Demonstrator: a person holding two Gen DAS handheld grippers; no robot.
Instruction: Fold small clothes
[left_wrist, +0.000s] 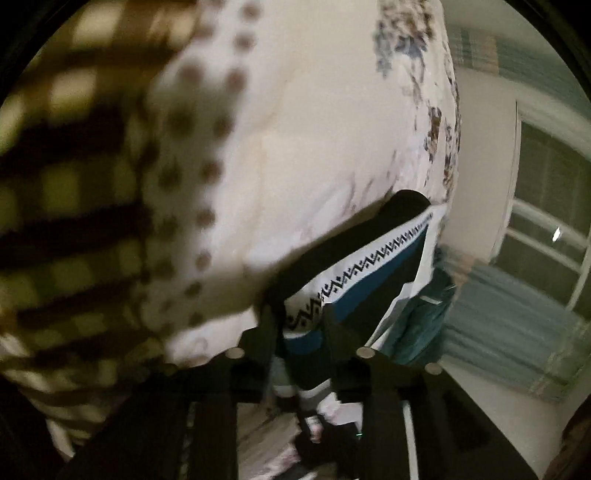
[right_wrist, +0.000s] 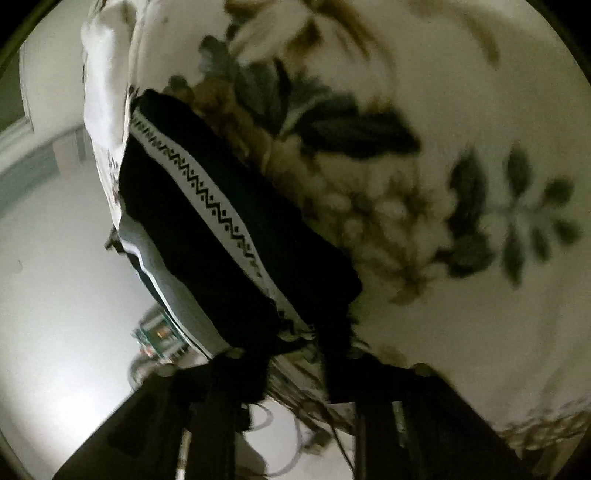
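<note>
A small dark garment with a white zigzag-patterned band (left_wrist: 354, 266) hangs between my two grippers, stretched across a floral white bedspread (left_wrist: 314, 129). My left gripper (left_wrist: 299, 325) is shut on one end of it, with blue and black cloth between the fingers. The same garment (right_wrist: 229, 221) shows in the right wrist view, black with the white zigzag band. My right gripper (right_wrist: 295, 343) is shut on its other end. Both views are blurred.
A brown checked cloth (left_wrist: 66, 206) and a dotted white cloth (left_wrist: 192, 177) lie at the left. A window (left_wrist: 546, 206) and blue-grey curtain (left_wrist: 509, 325) are at the right. The bedspread with leaf print (right_wrist: 424, 184) fills the right view; pale floor (right_wrist: 66, 277) lies left.
</note>
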